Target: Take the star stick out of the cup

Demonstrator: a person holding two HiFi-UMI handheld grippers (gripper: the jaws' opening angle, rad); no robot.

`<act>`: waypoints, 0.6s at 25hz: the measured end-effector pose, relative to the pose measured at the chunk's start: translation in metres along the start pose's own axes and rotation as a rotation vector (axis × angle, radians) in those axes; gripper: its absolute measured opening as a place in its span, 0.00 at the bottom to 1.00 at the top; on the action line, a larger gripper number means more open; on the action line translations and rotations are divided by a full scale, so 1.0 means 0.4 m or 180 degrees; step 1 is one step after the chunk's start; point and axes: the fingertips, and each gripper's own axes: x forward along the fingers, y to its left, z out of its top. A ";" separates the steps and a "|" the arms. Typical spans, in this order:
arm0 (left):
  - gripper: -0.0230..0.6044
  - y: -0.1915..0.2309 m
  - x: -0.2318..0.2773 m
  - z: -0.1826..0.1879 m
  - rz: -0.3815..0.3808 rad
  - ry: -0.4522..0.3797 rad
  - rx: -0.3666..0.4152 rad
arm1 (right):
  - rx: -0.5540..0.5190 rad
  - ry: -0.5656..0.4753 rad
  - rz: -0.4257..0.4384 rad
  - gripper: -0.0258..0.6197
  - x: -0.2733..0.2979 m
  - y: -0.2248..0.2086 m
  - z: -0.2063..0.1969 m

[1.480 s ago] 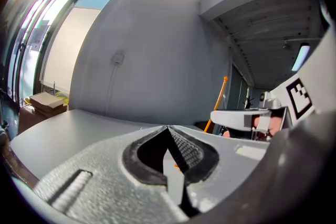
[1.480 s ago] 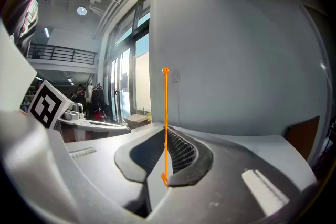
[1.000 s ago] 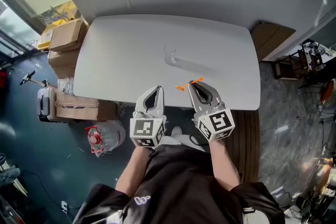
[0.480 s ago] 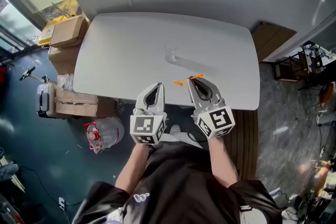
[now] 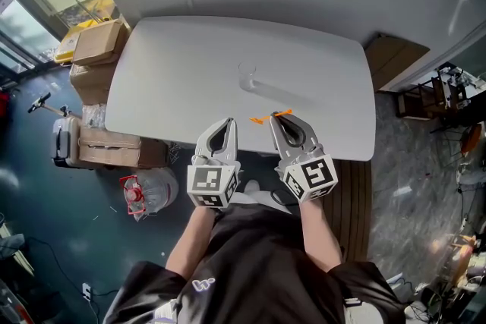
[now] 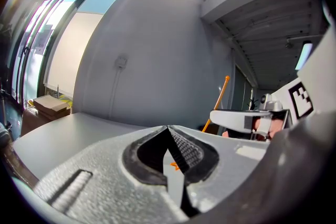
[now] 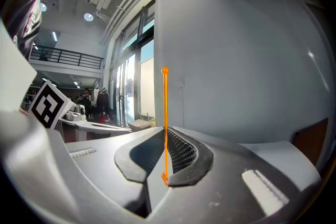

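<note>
**Star stick clamped in the right claw, clear of the cup**

Star stick (image 5: 270,117), thin and orange, is pinched between the tips of the right claw (image 5: 278,120), whose jaws are closed on it. In the head view it lies crosswise at those tips, above the near edge of the white counter (image 5: 175,72). In the right gripper view the stick (image 7: 165,123) runs straight up from the right claw (image 7: 163,132), with a small knob at its top end and its lower end poking out just below the pads; its star cannot be made out.

The clear cup (image 5: 246,77) stands upright near the middle of the counter, well apart from the stick and both claws.

The left claw (image 5: 229,123) hangs just beside the right one at the counter's near edge. The left gripper view shows the left claw (image 6: 168,128) with its jaws together and nothing between them.

Cardboard boxes (image 5: 95,45) sit on the floor by the counter's left end.
</note>
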 end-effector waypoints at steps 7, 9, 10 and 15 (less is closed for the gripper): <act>0.04 -0.004 0.001 0.001 0.0004 0.0016 0.0003 | 0.0022 0.0001 -0.0026 0.07 -0.007 -0.006 -0.009; 0.04 -0.003 0.005 -0.004 -0.0016 0.0011 0.0004 | 0.0030 0.0001 -0.0031 0.07 -0.006 -0.008 -0.011; 0.04 -0.004 0.007 -0.004 -0.0021 0.0011 0.0000 | 0.0032 0.0001 -0.0033 0.07 -0.005 -0.010 -0.011; 0.04 -0.011 0.012 0.002 -0.0042 -0.0003 -0.0001 | 0.0042 0.0005 -0.0030 0.07 -0.007 -0.014 -0.014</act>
